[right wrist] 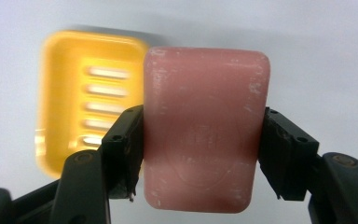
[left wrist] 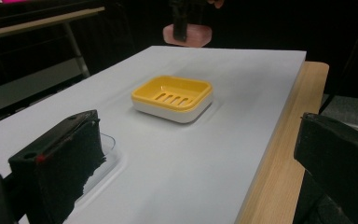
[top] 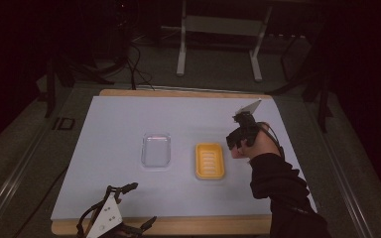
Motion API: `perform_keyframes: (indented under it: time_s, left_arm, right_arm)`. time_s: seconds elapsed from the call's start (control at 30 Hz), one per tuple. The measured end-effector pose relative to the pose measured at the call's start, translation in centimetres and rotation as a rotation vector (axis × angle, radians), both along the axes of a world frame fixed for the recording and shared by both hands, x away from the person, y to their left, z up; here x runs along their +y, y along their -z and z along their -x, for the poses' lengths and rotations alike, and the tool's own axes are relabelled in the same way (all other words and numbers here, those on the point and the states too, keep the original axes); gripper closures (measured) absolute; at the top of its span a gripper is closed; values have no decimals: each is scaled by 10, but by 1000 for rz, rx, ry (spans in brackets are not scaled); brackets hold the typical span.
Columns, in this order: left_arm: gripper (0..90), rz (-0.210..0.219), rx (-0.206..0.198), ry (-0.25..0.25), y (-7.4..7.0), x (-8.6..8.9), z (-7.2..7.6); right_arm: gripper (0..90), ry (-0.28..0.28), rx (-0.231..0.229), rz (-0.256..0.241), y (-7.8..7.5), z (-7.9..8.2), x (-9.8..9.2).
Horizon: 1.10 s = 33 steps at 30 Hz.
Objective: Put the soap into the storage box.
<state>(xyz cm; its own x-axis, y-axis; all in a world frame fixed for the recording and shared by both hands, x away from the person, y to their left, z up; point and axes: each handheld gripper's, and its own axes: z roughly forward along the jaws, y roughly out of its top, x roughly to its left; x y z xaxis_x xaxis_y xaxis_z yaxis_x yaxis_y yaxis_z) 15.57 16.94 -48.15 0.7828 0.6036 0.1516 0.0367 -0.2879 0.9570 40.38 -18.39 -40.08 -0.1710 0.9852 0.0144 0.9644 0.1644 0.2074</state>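
A pink bar of soap (right wrist: 205,93) sits clamped by its long sides in my right gripper (right wrist: 204,140), which is shut on it. In the right gripper view the soap hangs in the air, with a yellow slotted soap dish (right wrist: 88,107) below and to its left. From above, the right gripper (top: 237,141) hovers just right of the dish (top: 210,160). The left gripper view shows the soap (left wrist: 188,35) raised beyond the dish (left wrist: 172,98). My left gripper (top: 141,204) rests at the table's near edge, open and empty, its jaws wide apart (left wrist: 200,158).
A clear plastic tray (top: 156,150) lies left of the dish on a white sheet (top: 119,119) that covers the wooden table (top: 203,225). Beyond the table stand the legs of a metal frame (top: 181,54) on a dark floor.
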Motion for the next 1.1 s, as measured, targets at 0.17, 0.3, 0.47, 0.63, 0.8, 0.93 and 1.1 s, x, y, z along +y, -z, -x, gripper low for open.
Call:
perform_keyframes:
  time_s: [0.17, 0.3, 0.47, 0.63, 0.8, 0.93, 1.1]
  left_arm:
    - [17, -4, -1, -1, 0, 0, 0]
    - [17, -5, -2, -2, 0, 0, 0]
    - [17, -3, -1, -2, 0, 0, 0]
    - [17, -5, -2, -3, 0, 0, 0]
    - [17, -6, -3, -2, 0, 0, 1]
    - [17, -3, -7, -3, -1, 1, 1]
    - [17, -1, -8, -2, -1, 1, 1]
  right_arm:
    - [374, -39, -22, -44, -10, 6, 18]
    - [374, -55, -32, -63, -13, 8, 30]
    - [374, -68, -11, -88, -4, 9, 42]
    - [374, -80, 8, -119, 13, 10, 54]
    - [374, -80, 24, -125, 28, 12, 66]
    - [374, -60, 26, -111, 39, 11, 69]
    - [374, -34, 38, -106, 57, 9, 70]
